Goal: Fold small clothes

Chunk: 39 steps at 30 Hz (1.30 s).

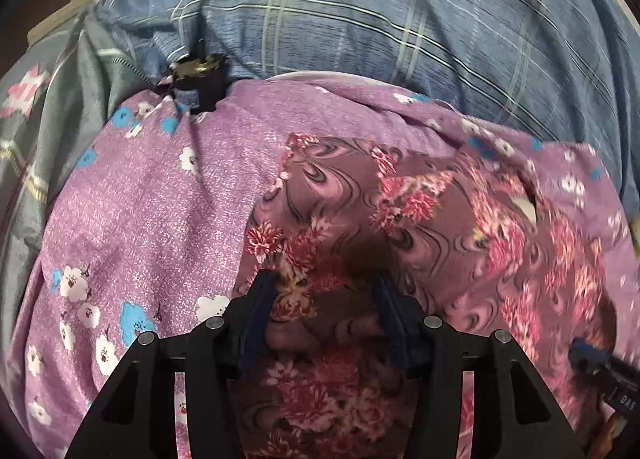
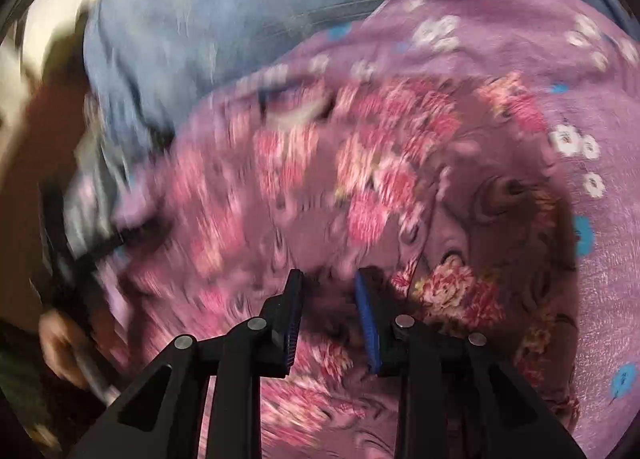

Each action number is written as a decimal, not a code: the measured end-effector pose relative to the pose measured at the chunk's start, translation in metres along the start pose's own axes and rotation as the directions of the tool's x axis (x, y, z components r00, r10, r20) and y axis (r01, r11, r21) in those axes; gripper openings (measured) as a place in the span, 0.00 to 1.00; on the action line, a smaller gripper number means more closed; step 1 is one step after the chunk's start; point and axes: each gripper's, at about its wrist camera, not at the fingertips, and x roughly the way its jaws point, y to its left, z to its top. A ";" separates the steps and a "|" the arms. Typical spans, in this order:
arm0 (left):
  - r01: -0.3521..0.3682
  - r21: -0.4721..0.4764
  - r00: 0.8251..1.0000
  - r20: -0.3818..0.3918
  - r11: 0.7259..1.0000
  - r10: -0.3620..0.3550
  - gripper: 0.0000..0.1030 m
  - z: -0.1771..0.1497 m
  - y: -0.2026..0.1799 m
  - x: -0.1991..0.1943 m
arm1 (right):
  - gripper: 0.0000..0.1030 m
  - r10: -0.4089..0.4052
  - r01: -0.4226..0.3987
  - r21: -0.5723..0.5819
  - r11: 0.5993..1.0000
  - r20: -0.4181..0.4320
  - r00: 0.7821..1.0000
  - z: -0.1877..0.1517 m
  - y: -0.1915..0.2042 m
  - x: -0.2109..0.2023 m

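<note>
A small mauve garment (image 1: 360,211) with pink and red flowers lies on a purple flowered sheet (image 1: 160,195). My left gripper (image 1: 326,283) is open, its fingers on either side of the garment's near edge. The garment (image 2: 360,171) is blurred in the right wrist view. My right gripper (image 2: 330,279) is open over its near part, holding nothing. The right gripper's tip (image 1: 592,355) shows at the right edge of the left wrist view.
A blue plaid blanket (image 1: 360,19) lies bunched beyond the purple sheet, with grey bedding (image 1: 60,107) at the left. A small dark object (image 1: 196,75) sits where the blanket meets the sheet. A hand (image 2: 60,343) shows at the lower left of the right wrist view.
</note>
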 end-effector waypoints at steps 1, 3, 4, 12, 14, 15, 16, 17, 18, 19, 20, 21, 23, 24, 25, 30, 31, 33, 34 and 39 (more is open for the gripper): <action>0.004 0.008 1.000 0.000 1.000 -0.004 0.49 0.001 -0.001 -0.002 | 0.28 0.015 -0.015 -0.011 1.000 -0.017 1.000 0.003 0.003 -0.002; 0.056 -0.020 0.998 0.013 0.998 -0.056 0.49 0.003 0.003 -0.008 | 0.28 0.094 -0.096 0.057 0.994 0.038 0.995 0.010 -0.004 -0.013; 0.079 -0.044 0.997 0.022 0.996 -0.078 0.50 0.004 0.006 -0.010 | 0.28 0.105 -0.114 0.093 0.989 0.096 0.990 0.016 -0.009 -0.018; 0.037 0.004 0.999 0.016 0.999 -0.037 0.53 0.003 0.001 0.011 | 0.39 0.000 -0.050 0.286 0.957 0.175 0.985 0.043 -0.029 0.025; 0.005 0.038 1.000 0.020 0.999 -0.006 0.54 0.002 -0.006 0.013 | 0.39 -0.018 -0.042 0.271 0.962 0.214 0.977 0.041 -0.024 0.022; 0.004 0.044 1.000 0.020 0.999 -0.005 0.54 0.003 -0.008 0.010 | 0.40 -0.022 -0.032 0.267 0.963 0.197 0.980 0.043 -0.020 0.021; 0.010 0.041 1.000 0.021 0.999 -0.011 0.54 0.004 -0.010 0.007 | 0.41 0.000 -0.055 0.261 0.964 0.208 0.978 0.041 -0.016 0.015; 0.024 0.033 0.999 0.026 0.999 -0.025 0.54 0.005 -0.009 0.003 | 0.41 0.027 -0.084 0.250 0.965 0.220 0.975 0.039 -0.011 0.013; 0.036 0.021 0.999 0.030 0.999 -0.037 0.54 0.005 -0.007 -0.002 | 0.41 0.047 -0.100 0.237 0.966 0.219 0.975 0.038 -0.007 0.011; 0.040 0.016 0.999 0.032 0.999 -0.041 0.54 0.005 -0.007 -0.006 | 0.41 0.070 -0.114 0.210 0.971 0.205 0.976 0.036 0.001 0.008; 0.045 0.016 0.998 0.037 0.999 -0.045 0.54 0.004 -0.005 -0.010 | 0.40 0.085 -0.121 0.181 0.976 0.196 0.977 0.033 0.007 0.006; 0.046 0.024 0.998 0.047 0.999 -0.047 0.54 0.003 -0.005 -0.015 | 0.40 0.098 -0.126 0.144 0.981 0.192 0.977 0.029 0.016 0.004; 0.027 0.058 0.997 0.066 0.998 -0.031 0.54 -0.004 -0.008 -0.025 | 0.40 0.109 -0.122 0.064 0.990 0.166 0.980 0.016 0.037 0.002; 0.004 0.089 0.998 0.069 0.996 -0.010 0.54 -0.009 -0.011 -0.026 | 0.40 0.107 -0.112 0.029 0.993 0.138 0.985 0.012 0.045 0.004; -0.013 0.107 0.998 0.067 0.994 0.006 0.54 -0.014 -0.014 -0.028 | 0.39 0.098 -0.098 -0.004 0.995 0.099 0.990 0.005 0.052 0.008; -0.122 0.243 0.992 0.065 0.962 0.109 0.54 -0.039 -0.031 -0.022 | 0.38 0.019 -0.017 -0.140 0.990 0.012 1.000 -0.013 0.070 0.016; -0.132 0.257 0.991 0.069 0.957 0.118 0.54 -0.040 -0.034 -0.022 | 0.38 0.038 -0.038 -0.121 0.992 -0.001 0.999 -0.013 0.068 0.013; -0.127 0.243 0.991 0.068 0.962 0.114 0.54 -0.039 -0.034 -0.023 | 0.34 0.070 -0.068 -0.073 0.995 0.015 0.997 -0.009 0.061 0.007; -0.115 0.220 0.992 0.068 0.969 0.102 0.54 -0.038 -0.033 -0.024 | 0.34 0.057 -0.054 -0.053 0.997 0.051 0.997 -0.004 0.057 0.003; -0.084 0.151 0.993 0.089 0.985 0.071 0.56 -0.032 -0.033 -0.026 | 0.34 -0.039 0.034 0.036 0.999 0.128 0.991 0.009 0.038 0.010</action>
